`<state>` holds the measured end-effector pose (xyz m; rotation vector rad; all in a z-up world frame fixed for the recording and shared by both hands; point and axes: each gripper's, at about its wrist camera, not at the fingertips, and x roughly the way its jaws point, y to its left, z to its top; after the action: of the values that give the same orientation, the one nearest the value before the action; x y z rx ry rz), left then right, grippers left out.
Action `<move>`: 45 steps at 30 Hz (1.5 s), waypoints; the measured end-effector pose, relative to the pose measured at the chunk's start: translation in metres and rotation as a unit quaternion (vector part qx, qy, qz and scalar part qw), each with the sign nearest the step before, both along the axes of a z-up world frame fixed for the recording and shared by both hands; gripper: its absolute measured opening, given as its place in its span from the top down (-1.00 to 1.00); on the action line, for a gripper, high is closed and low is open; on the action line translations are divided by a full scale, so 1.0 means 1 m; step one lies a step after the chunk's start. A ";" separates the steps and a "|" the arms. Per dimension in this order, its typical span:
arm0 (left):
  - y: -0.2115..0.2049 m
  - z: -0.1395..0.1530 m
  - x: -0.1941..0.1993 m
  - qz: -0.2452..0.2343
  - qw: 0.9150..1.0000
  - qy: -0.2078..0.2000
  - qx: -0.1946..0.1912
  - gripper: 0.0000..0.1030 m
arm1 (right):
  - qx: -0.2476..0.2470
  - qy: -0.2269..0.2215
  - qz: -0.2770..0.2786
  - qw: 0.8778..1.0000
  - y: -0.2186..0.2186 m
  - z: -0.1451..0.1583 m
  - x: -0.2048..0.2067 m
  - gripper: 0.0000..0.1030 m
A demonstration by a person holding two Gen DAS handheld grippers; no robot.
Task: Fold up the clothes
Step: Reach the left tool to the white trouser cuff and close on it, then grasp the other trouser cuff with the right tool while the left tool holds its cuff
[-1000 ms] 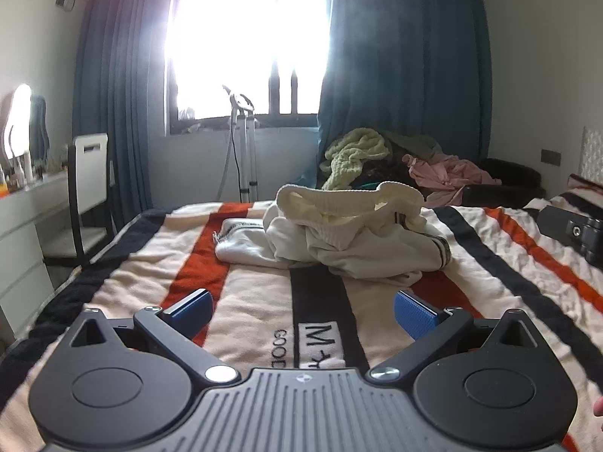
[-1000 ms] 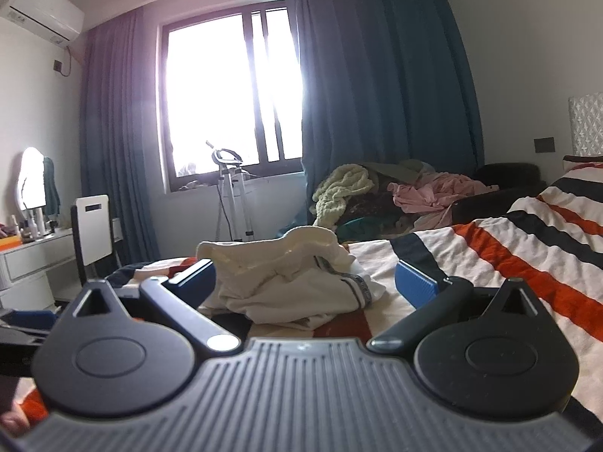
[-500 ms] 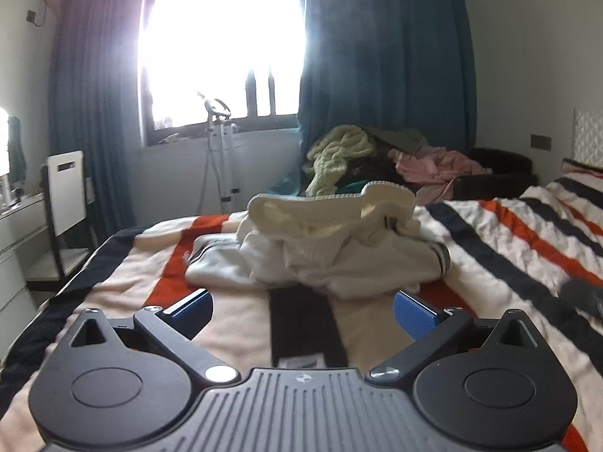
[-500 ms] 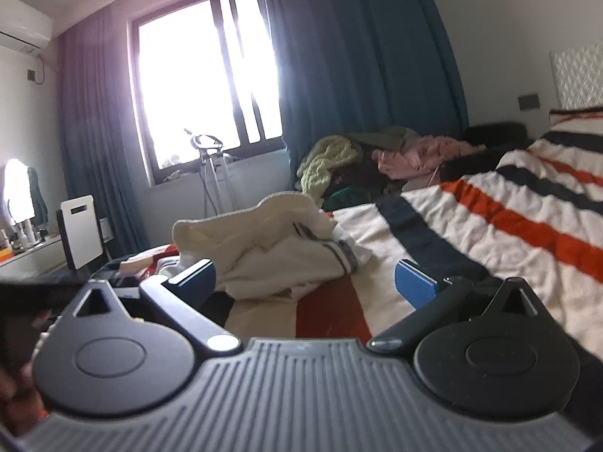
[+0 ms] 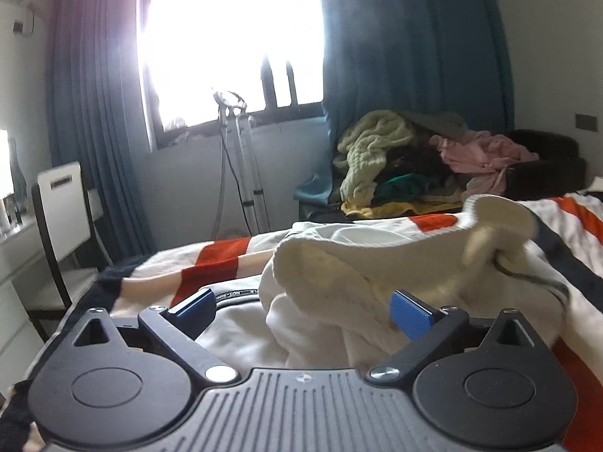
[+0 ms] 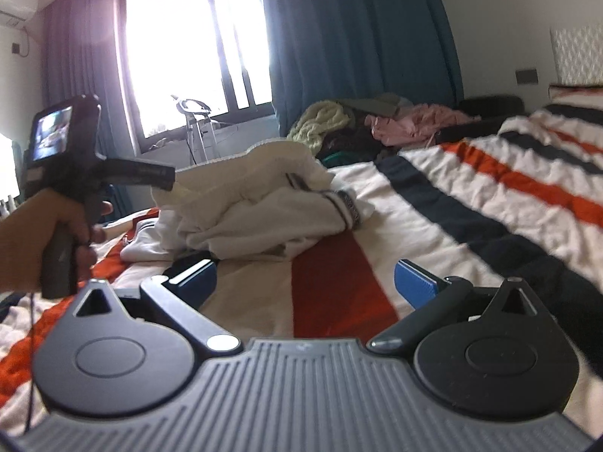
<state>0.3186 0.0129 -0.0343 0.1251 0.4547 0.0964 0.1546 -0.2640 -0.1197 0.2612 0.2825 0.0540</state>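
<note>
White clothes (image 5: 377,282) heaped mid-bed (image 6: 452,196); we see left gripper (image 5: 301,307) spread around them, right gripper (image 6: 305,280) spread, short of them

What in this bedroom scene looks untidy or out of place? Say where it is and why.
The cream garment lies crumpled in a heap on the striped blanket, not spread flat. Beyond the bed, a clothes pile is jumbled below the curtain. Both grippers, left and right, are open and hold nothing.
</note>
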 end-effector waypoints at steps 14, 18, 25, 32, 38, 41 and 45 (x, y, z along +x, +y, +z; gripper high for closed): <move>0.054 -0.003 0.102 -0.009 0.988 0.051 -0.148 0.71 | 0.058 0.032 0.028 0.997 0.008 -0.034 0.053 -0.99; 0.042 0.026 0.068 -0.036 0.985 0.039 -0.164 0.81 | 0.051 0.044 -0.016 0.998 0.006 -0.032 0.052 -1.00; 0.013 0.080 -0.054 -0.109 0.984 -0.004 -0.138 0.81 | 0.042 0.009 -0.068 0.997 -0.009 -0.011 0.027 -1.00; 0.009 0.101 -0.178 -0.159 0.981 0.019 -0.109 0.81 | 0.035 -0.009 -0.081 0.996 -0.022 0.013 -0.013 -1.00; 0.029 0.071 -0.224 -0.158 0.982 0.050 -0.095 0.81 | -0.018 0.049 -0.062 0.997 -0.012 0.010 -0.020 -0.99; 0.044 0.050 -0.229 -0.142 0.981 0.055 -0.117 0.81 | 0.002 0.080 -0.058 0.995 -0.018 0.003 -0.020 -0.88; 0.063 0.030 -0.224 -0.122 0.980 0.053 -0.147 0.80 | 0.040 0.122 -0.052 0.990 -0.026 -0.007 -0.016 -0.81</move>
<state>0.0948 0.0756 -0.0039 -0.1063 0.5508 -0.2191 0.1383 -0.2903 -0.1270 0.3620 0.5100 -0.0698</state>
